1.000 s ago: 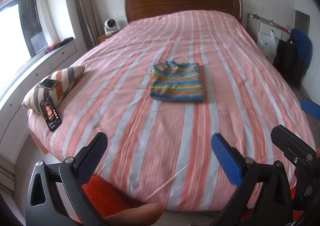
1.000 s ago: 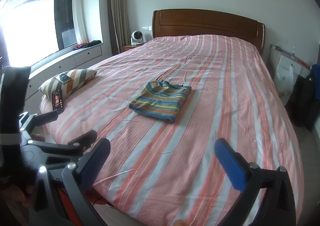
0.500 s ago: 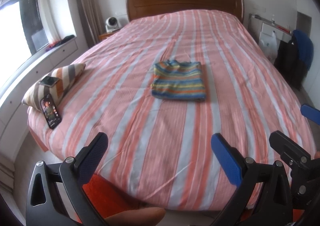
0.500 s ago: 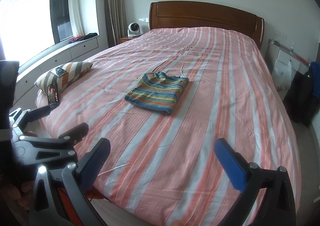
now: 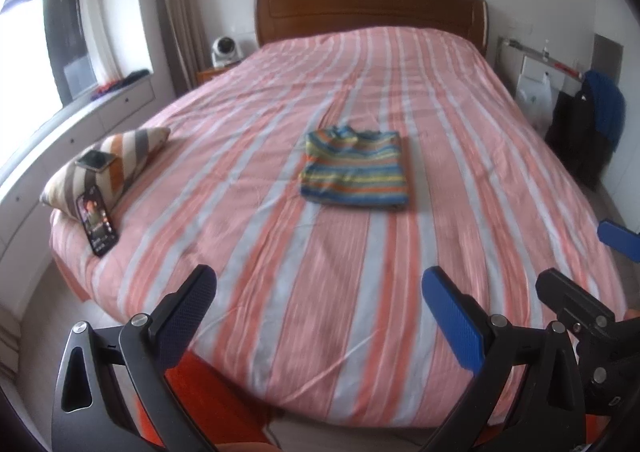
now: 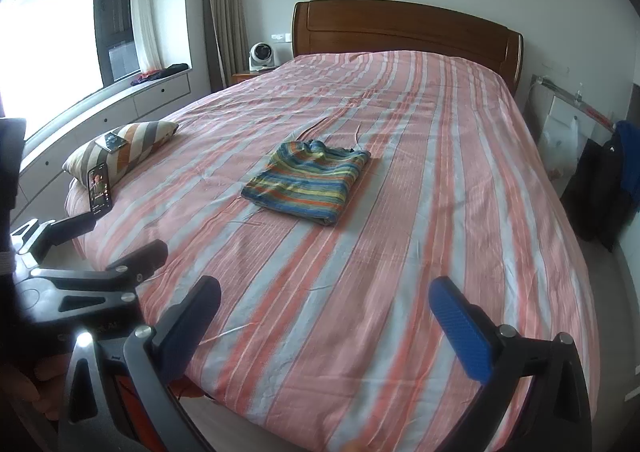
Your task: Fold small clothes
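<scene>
Small multicolour striped knit garment [image 5: 354,168] lies folded in neat rectangle at bed centre, at 12 o'clock from both tongs. Left tongs [image 5: 320,316] and right tongs [image 6: 326,322] spread wide, empty, well apart from it. Pink-and-white striped bedcover [image 5: 280,272] shows no other clothes; folding looks finished.

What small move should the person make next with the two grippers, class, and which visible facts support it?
Probably keep both grippers back and end the fold. The striped top lies as a neat rectangle in the middle of the bed. The left gripper and right gripper are open, empty and well short of it.
</scene>
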